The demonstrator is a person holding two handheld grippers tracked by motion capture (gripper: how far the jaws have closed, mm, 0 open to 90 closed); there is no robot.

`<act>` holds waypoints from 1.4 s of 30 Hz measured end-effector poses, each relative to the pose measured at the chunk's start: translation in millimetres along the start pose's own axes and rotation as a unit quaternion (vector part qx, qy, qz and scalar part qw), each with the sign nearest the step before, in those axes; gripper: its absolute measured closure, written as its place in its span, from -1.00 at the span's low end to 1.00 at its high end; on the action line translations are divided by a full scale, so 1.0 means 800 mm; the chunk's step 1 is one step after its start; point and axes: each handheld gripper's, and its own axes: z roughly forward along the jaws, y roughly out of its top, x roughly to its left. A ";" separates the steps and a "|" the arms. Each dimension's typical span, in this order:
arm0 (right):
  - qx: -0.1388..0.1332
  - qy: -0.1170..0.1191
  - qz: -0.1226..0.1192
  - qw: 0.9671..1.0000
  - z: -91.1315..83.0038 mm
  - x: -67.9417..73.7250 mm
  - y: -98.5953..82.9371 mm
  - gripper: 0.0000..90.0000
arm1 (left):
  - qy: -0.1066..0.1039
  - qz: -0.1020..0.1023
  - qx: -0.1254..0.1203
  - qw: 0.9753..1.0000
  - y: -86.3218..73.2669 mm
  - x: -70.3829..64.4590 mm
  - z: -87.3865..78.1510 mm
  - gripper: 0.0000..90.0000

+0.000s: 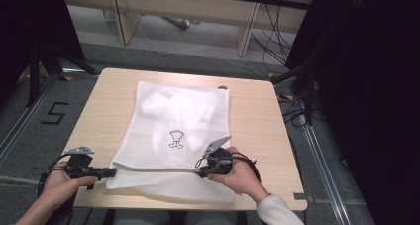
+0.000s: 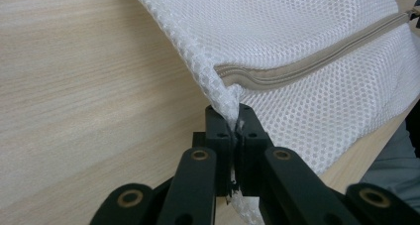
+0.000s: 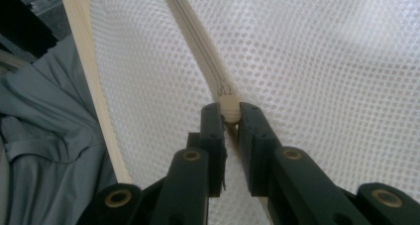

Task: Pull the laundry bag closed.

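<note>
Nearest the high camera, two hands are seen at the table's near edge, each holding a gripper against the white mesh laundry bag. The bag is laid flat on the wooden table, its near end toward the person; something white is bundled inside its far half, and a small black printed figure sits near its middle.

The left gripper is clamped on the bag's near-left corner, at the end of the beige zipper; mesh is pinched between the closed jaws. The right gripper is closed on a small beige tab on the zipper line, apparently the slider pull, toward the bag's near-right.

Judgement: the zipper is being worked, one end anchored, the other pulled.

Risks:
- The tab is small and smooth; it could slip from the jaws if pulled off-axis.
- The corner grip holds thin mesh only; a hard pull could free it, and the whole bag would slide over the table instead of the slider moving.
- Loose mesh beside the teeth could be drawn into the slider and jam it.

Materials: fine honeycomb netting, soft, semi-translucent; woven beige zipper tape; matt pale wood-grain tabletop; black rigid jaws.
</note>
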 end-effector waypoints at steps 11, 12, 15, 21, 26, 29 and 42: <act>0.002 -0.008 0.012 1.000 -0.006 -0.002 -0.009 0.83 | 0.002 0.000 0.001 1.000 0.000 0.000 0.000 0.91; 0.002 -0.008 0.011 1.000 -0.006 -0.003 -0.009 0.83 | 0.002 -0.001 0.001 1.000 0.000 0.000 0.000 0.91; 0.005 -0.007 0.007 1.000 -0.007 -0.004 -0.010 0.83 | 0.005 -0.004 -0.006 1.000 -0.001 0.000 0.001 0.91; 0.001 -0.007 0.012 1.000 -0.010 -0.005 -0.014 0.83 | 0.002 -0.003 -0.001 1.000 0.000 0.000 0.001 0.91; 0.000 -0.006 0.007 1.000 -0.010 -0.008 -0.017 0.83 | 0.003 -0.003 0.000 1.000 0.000 0.000 0.001 0.91; 0.003 -0.008 0.011 1.000 -0.012 -0.009 -0.019 0.83 | 0.003 -0.003 0.000 1.000 0.000 0.000 0.001 0.91; 0.002 -0.008 0.024 1.000 -0.017 -0.013 -0.027 0.83 | 0.003 -0.003 0.000 1.000 0.000 0.000 0.000 0.91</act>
